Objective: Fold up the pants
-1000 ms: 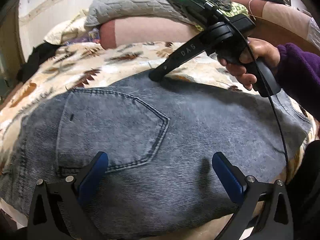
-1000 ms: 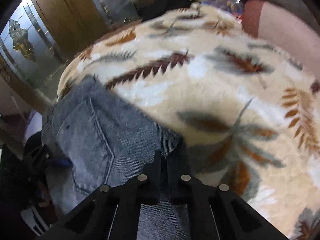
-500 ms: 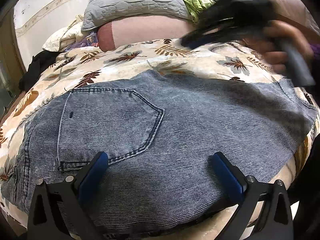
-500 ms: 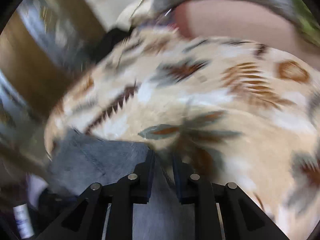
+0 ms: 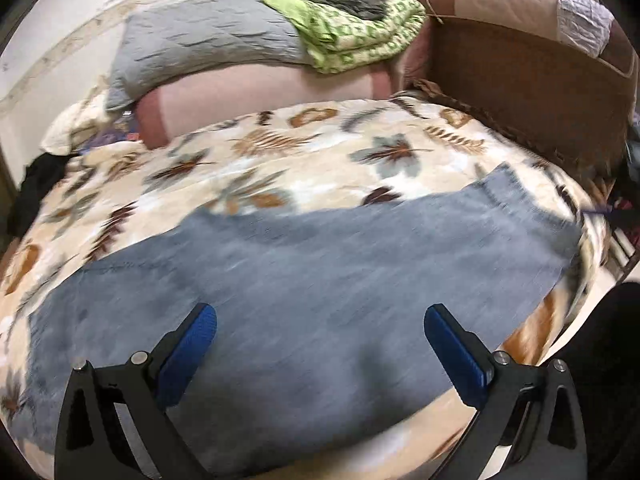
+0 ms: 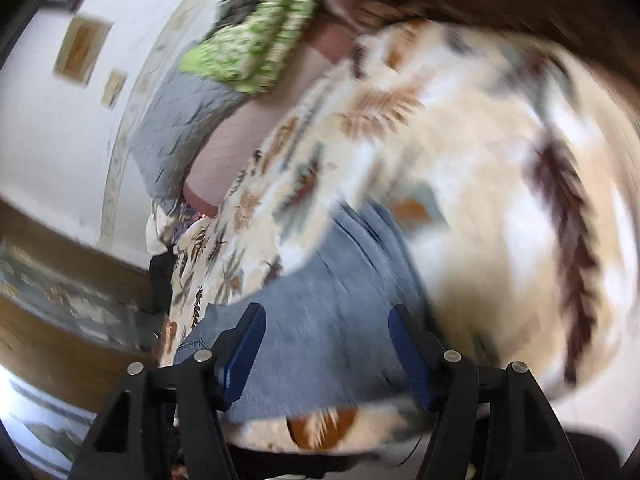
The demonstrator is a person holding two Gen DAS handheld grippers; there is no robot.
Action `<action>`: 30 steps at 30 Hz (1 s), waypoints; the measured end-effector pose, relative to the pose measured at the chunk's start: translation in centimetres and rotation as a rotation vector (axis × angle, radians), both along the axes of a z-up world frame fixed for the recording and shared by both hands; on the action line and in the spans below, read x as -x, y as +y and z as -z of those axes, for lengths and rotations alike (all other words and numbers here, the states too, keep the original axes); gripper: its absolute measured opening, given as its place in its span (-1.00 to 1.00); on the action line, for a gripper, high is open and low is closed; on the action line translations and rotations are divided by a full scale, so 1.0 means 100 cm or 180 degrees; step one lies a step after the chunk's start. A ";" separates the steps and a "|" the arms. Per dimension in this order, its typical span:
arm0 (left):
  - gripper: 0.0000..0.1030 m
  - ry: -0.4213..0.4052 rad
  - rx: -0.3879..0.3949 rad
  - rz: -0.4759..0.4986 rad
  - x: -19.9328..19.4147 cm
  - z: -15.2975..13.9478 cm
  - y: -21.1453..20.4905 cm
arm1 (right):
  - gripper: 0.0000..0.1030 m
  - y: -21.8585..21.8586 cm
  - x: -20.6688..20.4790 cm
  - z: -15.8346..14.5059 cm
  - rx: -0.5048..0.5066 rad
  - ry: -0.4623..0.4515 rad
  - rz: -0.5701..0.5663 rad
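The blue-grey jeans (image 5: 320, 280) lie flat across the front of the bed, blurred by motion. My left gripper (image 5: 320, 328) is open and empty, its blue pads (image 5: 192, 344) wide apart just above the denim. In the right wrist view the jeans (image 6: 328, 312) show as a strip on the blanket. My right gripper (image 6: 326, 340) is open and empty over that strip, holding nothing. The right gripper does not show in the left wrist view.
The bed has a cream leaf-print blanket (image 5: 304, 168). A grey pillow (image 5: 200, 48) and a green folded cloth (image 5: 356, 28) lie on a pink bolster at the back. A brown headboard (image 5: 520, 92) stands at the right. A wooden door (image 6: 48, 320) is left.
My right gripper has let go of the jeans' far edge, opened, and swung away out of the left wrist view. The left gripper has drawn back, still open.
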State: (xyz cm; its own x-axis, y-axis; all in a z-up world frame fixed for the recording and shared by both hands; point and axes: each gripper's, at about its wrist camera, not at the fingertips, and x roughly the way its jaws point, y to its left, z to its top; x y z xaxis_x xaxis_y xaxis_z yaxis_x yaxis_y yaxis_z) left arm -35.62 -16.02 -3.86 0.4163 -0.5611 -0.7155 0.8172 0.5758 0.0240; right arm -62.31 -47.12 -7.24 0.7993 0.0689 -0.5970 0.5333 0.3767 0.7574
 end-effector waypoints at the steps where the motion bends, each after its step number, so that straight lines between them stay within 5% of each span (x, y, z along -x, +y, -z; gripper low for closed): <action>1: 1.00 0.0066 -0.0020 0.0004 0.001 -0.001 -0.015 | 0.31 0.001 0.007 0.007 -0.0054 -0.0016 0.0035; 9: 1.00 0.0370 -0.0396 -0.0087 -0.002 0.016 -0.107 | 0.31 0.017 0.017 0.058 -0.0497 0.0019 0.0247; 16: 1.00 0.0532 -0.0821 -0.0210 -0.006 0.059 -0.145 | 0.33 0.015 0.003 0.070 -0.0571 -0.0185 0.0339; 18: 1.00 0.0451 -0.0734 -0.0227 -0.005 0.063 -0.147 | 0.13 0.015 0.004 0.069 -0.0525 -0.0263 0.0377; 19: 1.00 0.0424 -0.0778 -0.0206 -0.004 0.063 -0.149 | -0.24 0.016 0.003 0.069 -0.0479 -0.0264 0.0378; 20: 1.00 0.0440 -0.0808 -0.0199 -0.005 0.062 -0.150 | -0.40 0.015 0.002 0.068 -0.0458 -0.0252 0.0383; 22: 1.00 0.0602 -0.0861 -0.0205 -0.011 0.056 -0.152 | -0.45 0.018 0.003 0.063 -0.0346 -0.0277 0.0404; 26: 1.00 0.0625 -0.0570 -0.0399 -0.019 0.040 -0.144 | -0.42 0.021 0.002 0.053 -0.0177 -0.0429 0.0404; 28: 1.00 0.0710 -0.0723 -0.0337 -0.022 0.050 -0.155 | -0.34 0.019 0.001 0.062 -0.0348 -0.0388 0.0481; 30: 1.00 0.0535 -0.0871 -0.0278 -0.017 0.060 -0.171 | 0.12 0.016 0.004 0.070 -0.0524 -0.0340 0.0602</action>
